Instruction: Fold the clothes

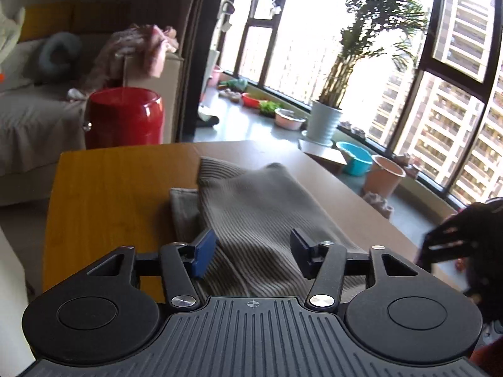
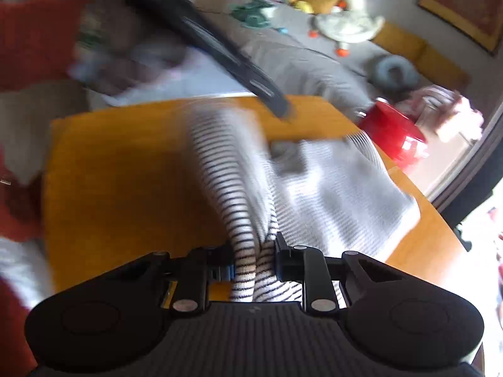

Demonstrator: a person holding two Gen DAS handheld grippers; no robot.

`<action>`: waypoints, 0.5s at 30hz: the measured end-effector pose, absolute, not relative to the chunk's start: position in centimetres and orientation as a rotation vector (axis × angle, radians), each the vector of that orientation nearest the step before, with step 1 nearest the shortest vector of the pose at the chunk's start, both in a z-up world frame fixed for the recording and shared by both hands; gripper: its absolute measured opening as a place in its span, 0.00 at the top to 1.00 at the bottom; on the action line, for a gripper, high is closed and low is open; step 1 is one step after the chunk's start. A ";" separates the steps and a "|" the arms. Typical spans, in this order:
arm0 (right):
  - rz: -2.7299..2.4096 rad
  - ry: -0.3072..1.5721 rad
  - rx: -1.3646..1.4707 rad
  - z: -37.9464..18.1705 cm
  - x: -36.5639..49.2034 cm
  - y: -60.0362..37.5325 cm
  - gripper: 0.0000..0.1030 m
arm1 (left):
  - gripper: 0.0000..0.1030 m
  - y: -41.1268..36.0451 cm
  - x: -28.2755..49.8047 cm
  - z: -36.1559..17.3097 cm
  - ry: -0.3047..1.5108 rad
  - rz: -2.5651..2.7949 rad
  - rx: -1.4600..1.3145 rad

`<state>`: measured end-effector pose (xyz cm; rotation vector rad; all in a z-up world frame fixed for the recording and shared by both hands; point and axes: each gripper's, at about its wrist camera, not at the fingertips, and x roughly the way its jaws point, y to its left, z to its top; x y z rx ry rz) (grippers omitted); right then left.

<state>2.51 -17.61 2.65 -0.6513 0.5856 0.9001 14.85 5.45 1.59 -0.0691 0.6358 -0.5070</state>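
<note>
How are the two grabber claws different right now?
The left gripper has its jaws spread wide with nothing pinched between them, while the right gripper is squeezed shut on a bunched fold of the striped garment. The left gripper sits over flatter cloth; the right gripper's cloth is gathered into a ridge. The left view is sharp; the right view is blurred. Both are black with blue pads, above the wooden table.

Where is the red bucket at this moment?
In the left wrist view the red bucket stands on the floor beyond the wooden table's far left corner, against the sofa; the right wrist view shows it past the table's far right edge.
</note>
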 end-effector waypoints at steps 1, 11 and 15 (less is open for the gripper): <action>0.921 0.585 -0.651 3.8 2.3 -17.7 0.80 | 0.55 5.2 15.9 1.0 0.649 -0.506 -0.074; 0.953 0.691 -0.364 9.6 15.0 -18.8 0.80 | 0.56 5.0 20.5 -3.8 0.779 -0.667 -0.102; 0.904 0.841 -0.221 4.1 23.5 -18.9 0.79 | 0.63 6.5 20.9 -4.5 0.801 -0.653 -0.185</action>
